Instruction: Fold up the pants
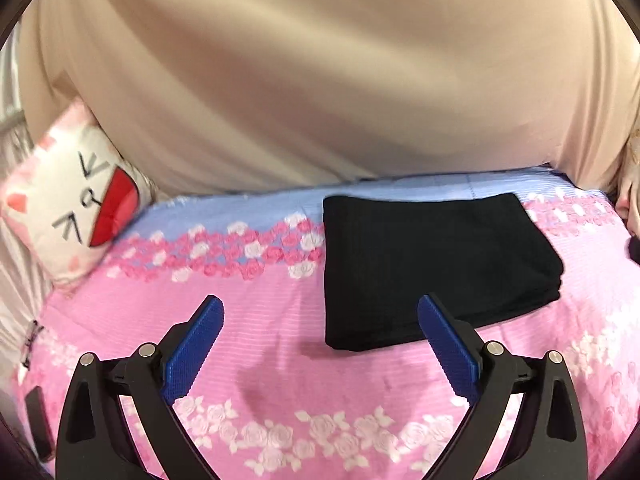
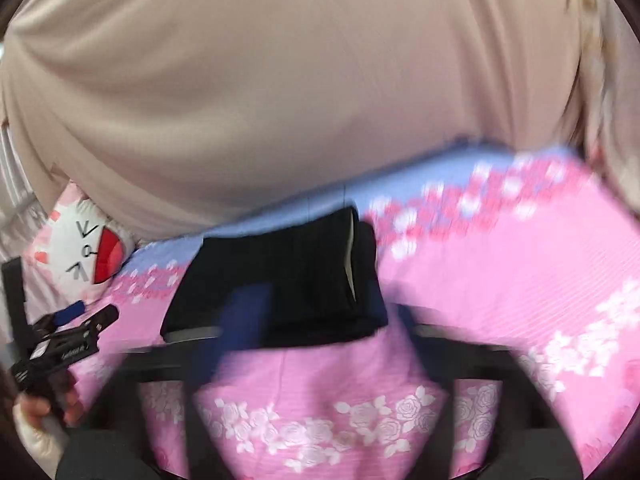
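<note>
The black pants (image 1: 432, 264) lie folded into a flat rectangle on the pink flowered bedsheet (image 1: 280, 320). My left gripper (image 1: 320, 312) is open and empty, just in front of the pants' near left corner, above the sheet. In the right wrist view the pants (image 2: 288, 276) lie straight ahead, with a pale label showing at a fold. My right gripper (image 2: 320, 312) is heavily blurred; its blue fingers (image 2: 244, 312) stand wide apart at the pants' near edge, holding nothing. The left gripper (image 2: 68, 328) also shows at the far left, in the person's hand.
A white and pink cat-face pillow (image 1: 76, 204) leans at the left end of the bed. A beige curtain (image 1: 320, 80) hangs right behind the bed's far edge. A small dark object (image 1: 38, 420) lies at the sheet's near left.
</note>
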`<state>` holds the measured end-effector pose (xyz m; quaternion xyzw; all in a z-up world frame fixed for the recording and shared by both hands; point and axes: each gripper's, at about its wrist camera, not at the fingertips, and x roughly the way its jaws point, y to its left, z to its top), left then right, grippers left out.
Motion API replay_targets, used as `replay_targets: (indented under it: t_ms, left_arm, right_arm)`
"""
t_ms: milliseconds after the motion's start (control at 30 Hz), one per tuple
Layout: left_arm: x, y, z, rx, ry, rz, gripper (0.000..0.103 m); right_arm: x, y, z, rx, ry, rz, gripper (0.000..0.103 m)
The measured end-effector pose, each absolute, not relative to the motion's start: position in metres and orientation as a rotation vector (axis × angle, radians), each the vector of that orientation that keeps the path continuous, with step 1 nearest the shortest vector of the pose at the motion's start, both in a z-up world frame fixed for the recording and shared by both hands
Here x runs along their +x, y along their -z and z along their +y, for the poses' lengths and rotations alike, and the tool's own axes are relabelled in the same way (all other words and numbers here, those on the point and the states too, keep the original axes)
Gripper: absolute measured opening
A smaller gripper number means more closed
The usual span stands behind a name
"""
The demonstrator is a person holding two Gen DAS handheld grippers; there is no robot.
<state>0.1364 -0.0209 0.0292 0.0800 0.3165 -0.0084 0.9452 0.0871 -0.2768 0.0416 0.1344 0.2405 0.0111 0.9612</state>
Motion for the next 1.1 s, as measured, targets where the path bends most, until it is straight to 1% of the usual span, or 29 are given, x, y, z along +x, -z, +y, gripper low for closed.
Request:
replay_targets:
  t_ms: [67,133,433,833,1100]
  left_arm:
    - [0.126,-0.035,-0.024,0.169,0.017,0.626,0.096]
    - [0.117,-0.038,-0.026,0.151,0.034,0.626,0.096]
    - [0.094,-0.047,-0.028,0.153,0.043,0.6,0.096]
    - [0.092,-0.045,-0.025,0.117,0.077,0.628,0.096]
    - [0.091,-0.041,-0.029,0.132,0.071,0.611,0.096]
  right_arm:
    - [0.075,-0.053,-0.252,0.17,0.028,0.445,0.097]
    - [0.068,-0.054,-0.241,0.145,0.035,0.423,0.098]
    - [0.053,-0.053,-0.226,0.16,-0.005,0.46,0.098]
    - [0.054,-0.047,-0.22,0.157,-0.008,0.48,0.098]
    - [0.056,-0.044,-0.217,0.159,-0.018,0.492,0.098]
